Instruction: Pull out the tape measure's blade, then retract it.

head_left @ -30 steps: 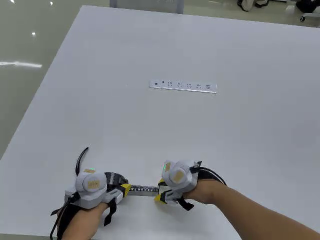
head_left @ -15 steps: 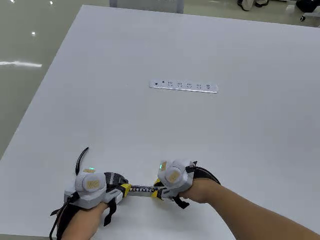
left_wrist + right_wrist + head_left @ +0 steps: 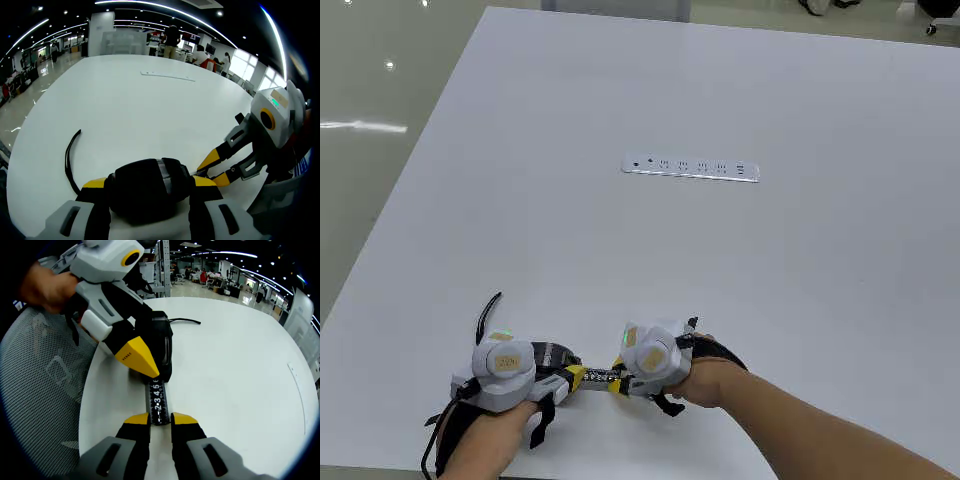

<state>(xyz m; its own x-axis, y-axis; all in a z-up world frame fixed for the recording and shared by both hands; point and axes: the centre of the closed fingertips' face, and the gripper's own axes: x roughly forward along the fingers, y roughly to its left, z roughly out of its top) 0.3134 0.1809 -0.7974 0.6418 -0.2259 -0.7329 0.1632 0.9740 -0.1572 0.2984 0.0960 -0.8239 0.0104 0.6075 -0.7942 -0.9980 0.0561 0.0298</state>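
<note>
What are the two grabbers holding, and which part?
The left gripper clamps the tape measure's black case by its sides; the right gripper pinches the blade near its tip.

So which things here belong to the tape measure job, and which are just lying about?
In the job: tape measure case, blade, left gripper, right gripper.
Lying about: power strip, black cord.

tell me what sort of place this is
Probably a big open-plan lab or workshop hall: a broad white workbench with a flat white power strip, a glossy pale floor, and people at far desks.
</note>
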